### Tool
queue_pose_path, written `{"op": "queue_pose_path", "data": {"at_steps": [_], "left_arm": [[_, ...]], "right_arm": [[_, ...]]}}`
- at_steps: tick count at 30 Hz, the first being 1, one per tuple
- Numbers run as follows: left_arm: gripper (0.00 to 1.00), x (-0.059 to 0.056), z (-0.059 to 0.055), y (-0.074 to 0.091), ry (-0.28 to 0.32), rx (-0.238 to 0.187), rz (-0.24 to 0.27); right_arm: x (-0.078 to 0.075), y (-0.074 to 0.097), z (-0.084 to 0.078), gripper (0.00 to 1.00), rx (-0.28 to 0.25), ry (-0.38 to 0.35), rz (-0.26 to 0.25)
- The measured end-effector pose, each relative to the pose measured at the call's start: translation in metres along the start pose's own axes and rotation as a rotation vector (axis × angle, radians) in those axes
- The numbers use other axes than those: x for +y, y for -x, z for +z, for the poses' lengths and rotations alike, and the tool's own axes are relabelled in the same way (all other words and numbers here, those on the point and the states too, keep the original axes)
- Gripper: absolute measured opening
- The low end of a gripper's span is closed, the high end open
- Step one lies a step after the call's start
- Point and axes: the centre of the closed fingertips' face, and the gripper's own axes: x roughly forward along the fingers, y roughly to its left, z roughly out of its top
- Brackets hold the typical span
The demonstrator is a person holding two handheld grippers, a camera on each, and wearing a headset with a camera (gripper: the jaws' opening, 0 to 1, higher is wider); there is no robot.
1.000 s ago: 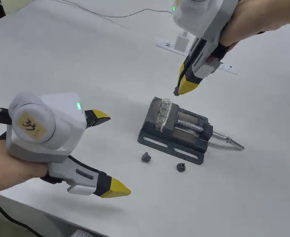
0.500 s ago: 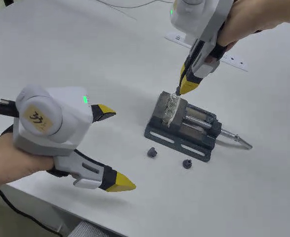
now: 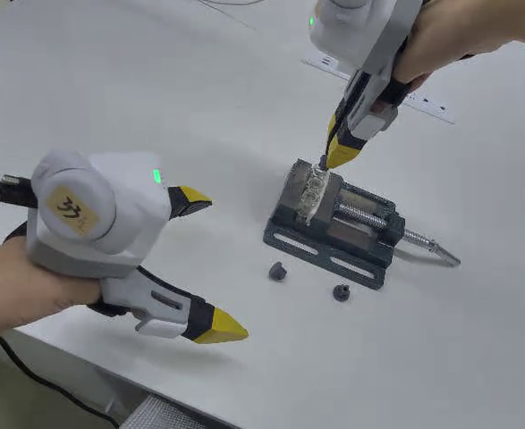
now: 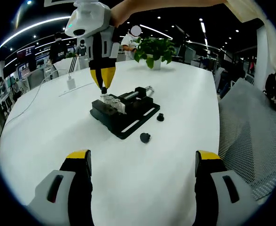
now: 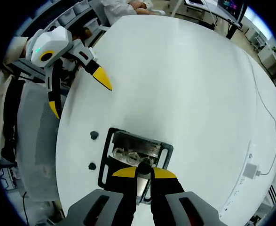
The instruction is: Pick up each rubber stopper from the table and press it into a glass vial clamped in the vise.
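Bright, even illumination is supplied by ceiling strip lights (image 4: pixel 34 28); shadows are rendered soft; fisheye edges are bent.

White table (image 3: pixel 110 89), potted plant (image 4: pixel 154 48) beyond

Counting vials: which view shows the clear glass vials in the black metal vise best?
Right gripper view: it looks down on the clear glass vials, round mouths visible, clamped in the black metal vise. Head view shows them sidelong and blurred, by the right tongs gripping a dark rubber stopper. Left gripper view shows them small.
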Motion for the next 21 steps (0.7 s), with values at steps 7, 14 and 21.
{"op": "queue_pose_path", "data": {"at_steps": [7, 14, 21], "left_arm": [[0.9, 0.0, -0.0037, 0.001, 0.009, 0.007, 0.0], [0.89, 0.0003, -0.0048, 0.001, 0.015, 0.007, 0.0], [0.89, 0.0005, -0.0061, 0.0, 0.02, 0.008, 0.0]], "right_arm": [[-0.0011, -0.0026, -0.001, 0.05, 0.014, 0.002, 0.0], [-0.0011, -0.0026, -0.0009, 0.05, 0.017, 0.004, 0.001], [-0.0028, -0.005, 0.0006, 0.05, 0.005, -0.001, 0.004]]}}
